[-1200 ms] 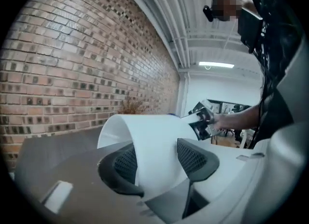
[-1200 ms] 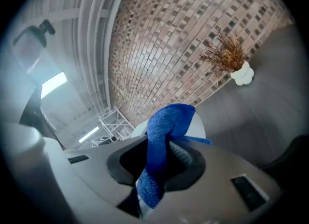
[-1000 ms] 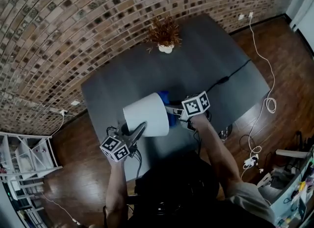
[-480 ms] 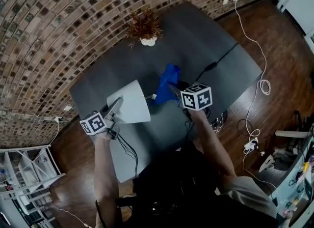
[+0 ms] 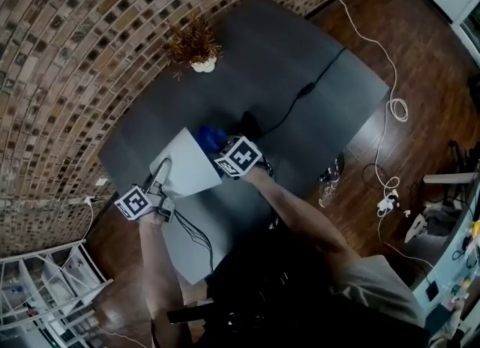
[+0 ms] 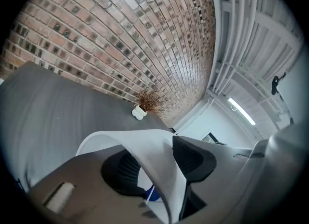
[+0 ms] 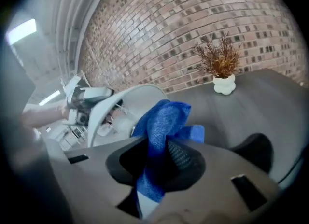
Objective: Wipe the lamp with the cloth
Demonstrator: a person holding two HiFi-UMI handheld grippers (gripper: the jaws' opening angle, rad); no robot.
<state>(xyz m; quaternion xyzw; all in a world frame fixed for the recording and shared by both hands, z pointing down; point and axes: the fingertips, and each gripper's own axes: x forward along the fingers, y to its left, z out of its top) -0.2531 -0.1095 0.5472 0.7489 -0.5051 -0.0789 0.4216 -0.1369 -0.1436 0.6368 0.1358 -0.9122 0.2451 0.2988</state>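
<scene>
On the grey table (image 5: 255, 54) in front of me the lamp's white shade (image 5: 184, 170) lies tipped on its side, its open mouth turned my way. My left gripper (image 5: 159, 178) has the shade's thin wall (image 6: 145, 143) pinched between its pads, one inside the mouth and one outside; these jaws have just been closing on that wall. My right gripper (image 5: 219, 146) is clenched on the blue cloth (image 5: 210, 138), which bunches up out of the jaws in a loose wad. From the right gripper view the cloth (image 7: 164, 121) stands in front of the shade's rim (image 7: 145, 92), and from the left gripper view a scrap of blue shows down inside the shade. From the head view the cloth sits at the shade's far edge, but I cannot tell whether it presses on the surface.

Further back on the table, near the brick wall (image 5: 75, 39) and well apart from the lamp, stands a small white pot (image 5: 202, 64), upright, holding a spray of dry brown twigs (image 5: 191, 39) that spreads out above its rim. The same pot (image 7: 224, 84) shows in the right gripper view, beyond the cloth.

A black cord (image 5: 315, 80) runs across the table from a dark shape just beyond the cloth. A white shelf unit (image 5: 37, 279) stands on the wooden floor at my left; what its shelves hold is too small to tell.
</scene>
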